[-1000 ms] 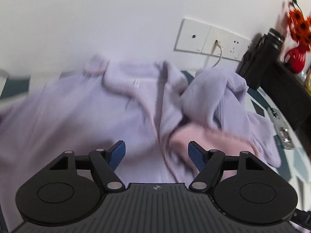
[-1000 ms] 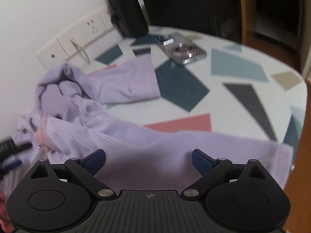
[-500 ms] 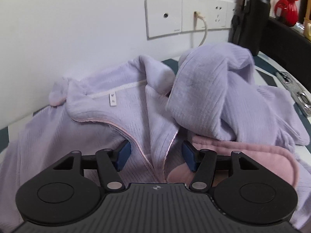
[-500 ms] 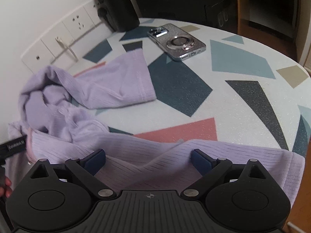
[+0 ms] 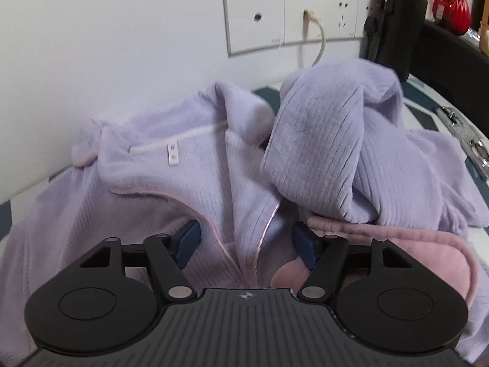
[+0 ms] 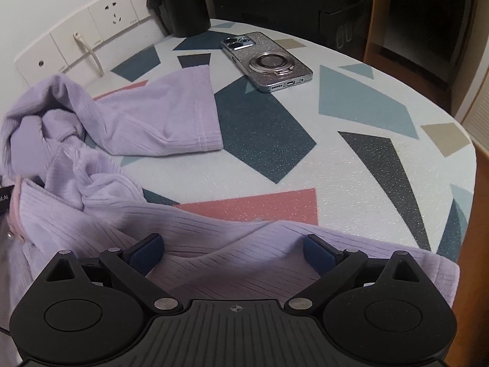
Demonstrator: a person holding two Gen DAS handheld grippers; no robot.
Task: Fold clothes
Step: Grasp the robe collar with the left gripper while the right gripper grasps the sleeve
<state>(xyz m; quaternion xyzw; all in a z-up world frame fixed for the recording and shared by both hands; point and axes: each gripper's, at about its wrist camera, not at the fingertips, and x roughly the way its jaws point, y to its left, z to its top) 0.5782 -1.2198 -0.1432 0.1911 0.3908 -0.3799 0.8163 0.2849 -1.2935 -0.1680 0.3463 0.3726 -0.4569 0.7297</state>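
Observation:
A lilac ribbed garment (image 5: 214, 168) with pink trim lies crumpled on the patterned table (image 6: 351, 153), collar and label toward the wall. My left gripper (image 5: 246, 240) hangs low over its front opening. Its jaws are opening, with the two pink-edged front edges between them and the pads clear of the cloth. A pink lining flap (image 5: 382, 244) shows to its right. My right gripper (image 6: 233, 249) stands wide open just above a raised fold of the same garment (image 6: 91, 214) near its lower part. One sleeve (image 6: 171, 116) lies spread toward the table's middle.
A phone (image 6: 266, 61) lies face down beyond the sleeve. A black bottle (image 5: 400, 21) stands by the wall sockets (image 5: 290, 18), from which a white cable hangs. A red vase (image 5: 452, 9) sits on dark furniture. The table's rounded edge (image 6: 470, 214) drops off at the right.
The left gripper swung in over the collar and front opening and settled; its jaws narrowed, then widened again. The right gripper came slightly lower over the cloth, still open.

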